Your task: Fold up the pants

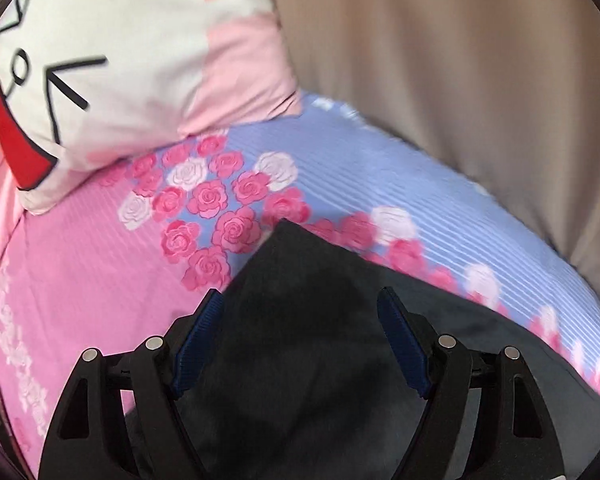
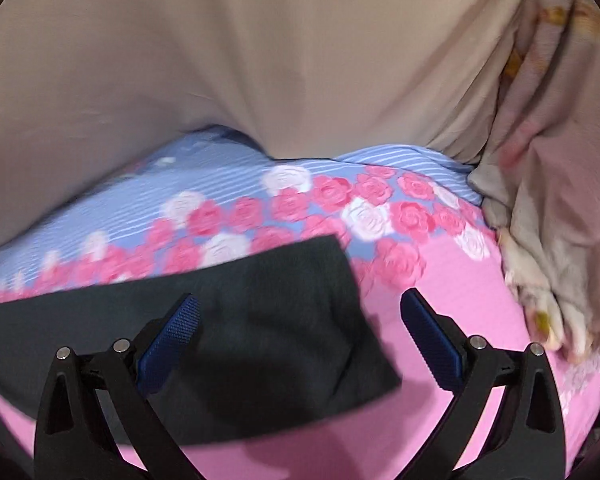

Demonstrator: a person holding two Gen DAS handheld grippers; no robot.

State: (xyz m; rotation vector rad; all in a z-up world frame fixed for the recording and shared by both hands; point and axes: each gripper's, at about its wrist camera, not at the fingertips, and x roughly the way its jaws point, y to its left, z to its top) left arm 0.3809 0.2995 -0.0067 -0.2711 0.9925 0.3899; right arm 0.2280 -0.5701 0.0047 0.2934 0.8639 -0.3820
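Observation:
Dark pants (image 1: 300,320) lie flat on a pink and blue bedsheet (image 1: 100,280) printed with roses. In the left wrist view a pointed corner of the pants reaches up between the wide-apart fingers of my left gripper (image 1: 300,300), which is open and hovers over the cloth. In the right wrist view the pants (image 2: 260,320) end in a squared edge under my right gripper (image 2: 300,304). That gripper is open too, its left finger (image 2: 172,336) over the dark cloth and its right finger (image 2: 428,336) over bare pink sheet. Both views are blurred by motion.
A white and pink pillow (image 1: 112,80) with a cartoon print lies at the upper left. A beige curtain (image 2: 260,60) hangs behind the bed. A bunched pale blanket (image 2: 548,220) sits at the right edge of the bed.

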